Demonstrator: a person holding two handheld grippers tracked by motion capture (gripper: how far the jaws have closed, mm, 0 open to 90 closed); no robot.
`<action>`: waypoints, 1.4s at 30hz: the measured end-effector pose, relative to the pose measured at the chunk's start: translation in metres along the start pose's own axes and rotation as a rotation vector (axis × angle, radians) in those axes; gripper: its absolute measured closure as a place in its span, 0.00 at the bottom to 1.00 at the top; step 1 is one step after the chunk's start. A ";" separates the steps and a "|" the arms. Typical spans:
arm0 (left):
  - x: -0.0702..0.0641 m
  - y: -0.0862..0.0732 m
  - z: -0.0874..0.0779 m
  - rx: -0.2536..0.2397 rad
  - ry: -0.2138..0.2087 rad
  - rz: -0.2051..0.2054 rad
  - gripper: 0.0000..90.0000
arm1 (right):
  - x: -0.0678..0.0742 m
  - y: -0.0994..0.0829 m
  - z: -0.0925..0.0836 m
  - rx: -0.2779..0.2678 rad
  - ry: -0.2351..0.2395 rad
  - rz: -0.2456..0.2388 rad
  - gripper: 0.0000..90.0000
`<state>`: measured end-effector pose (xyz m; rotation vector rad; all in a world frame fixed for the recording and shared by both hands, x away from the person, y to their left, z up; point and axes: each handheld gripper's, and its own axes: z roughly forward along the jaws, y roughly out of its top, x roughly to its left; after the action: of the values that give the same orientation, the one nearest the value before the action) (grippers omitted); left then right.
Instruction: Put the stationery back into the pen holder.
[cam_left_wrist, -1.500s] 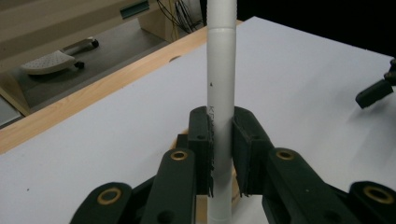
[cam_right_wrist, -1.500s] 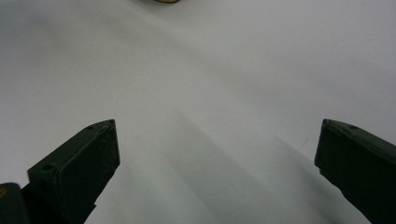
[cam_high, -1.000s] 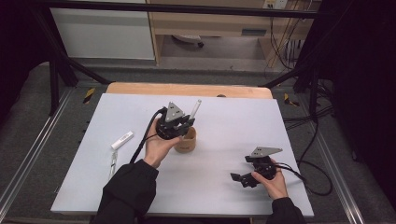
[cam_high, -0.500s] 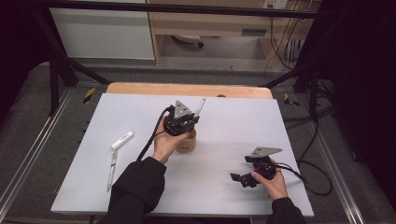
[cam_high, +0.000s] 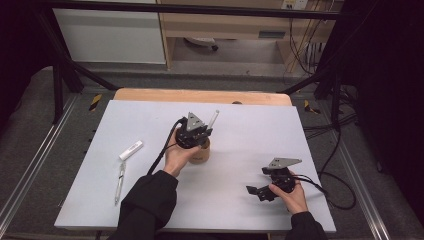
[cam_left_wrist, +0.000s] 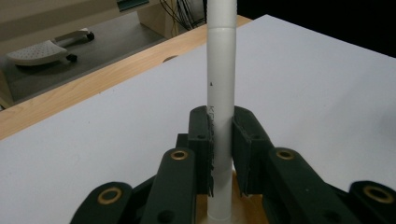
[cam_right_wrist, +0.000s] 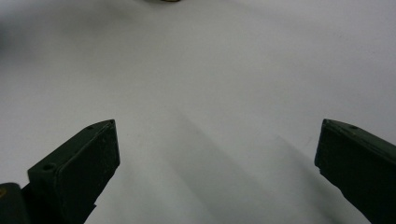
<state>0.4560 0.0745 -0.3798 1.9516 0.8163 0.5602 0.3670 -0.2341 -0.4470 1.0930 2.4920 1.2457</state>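
Observation:
My left gripper (cam_high: 200, 131) is shut on a white pen (cam_high: 214, 119) that points up and away from it, right over a brown cup (cam_high: 202, 154) standing mid-table. In the left gripper view the two pads clamp the pen (cam_left_wrist: 220, 84) at its lower part, and my left gripper (cam_left_wrist: 220, 137) has the cup's tan rim (cam_left_wrist: 243, 205) just beneath it. My right gripper (cam_high: 256, 192) rests low at the front right of the white table (cam_high: 150, 120). Its jaws stand wide apart in the right gripper view, and my right gripper (cam_right_wrist: 217, 154) has nothing between them.
A short white marker (cam_high: 131, 150) and a thin pen (cam_high: 119, 182) lie at the table's left. A wooden strip (cam_high: 200, 95) runs along the far edge. Cables trail off the right side behind the right hand.
The left hand has shifted slightly right and sunk with the pen, bringing it down over the cup. The right hand has kept still.

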 end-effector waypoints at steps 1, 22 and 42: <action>0.001 -0.002 0.000 0.002 0.001 0.001 0.87 | 0.000 0.000 0.000 0.001 -0.001 -0.001 0.01; 0.004 -0.017 -0.001 0.065 -0.004 -0.010 0.85 | 0.001 -0.001 0.002 0.014 0.000 0.001 0.01; 0.016 -0.006 -0.051 0.128 -0.040 -0.025 0.42 | 0.000 0.000 0.001 0.014 0.000 -0.001 0.01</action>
<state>0.4308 0.1181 -0.3602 2.0596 0.8687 0.4627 0.3671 -0.2334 -0.4480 1.0955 2.5042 1.2302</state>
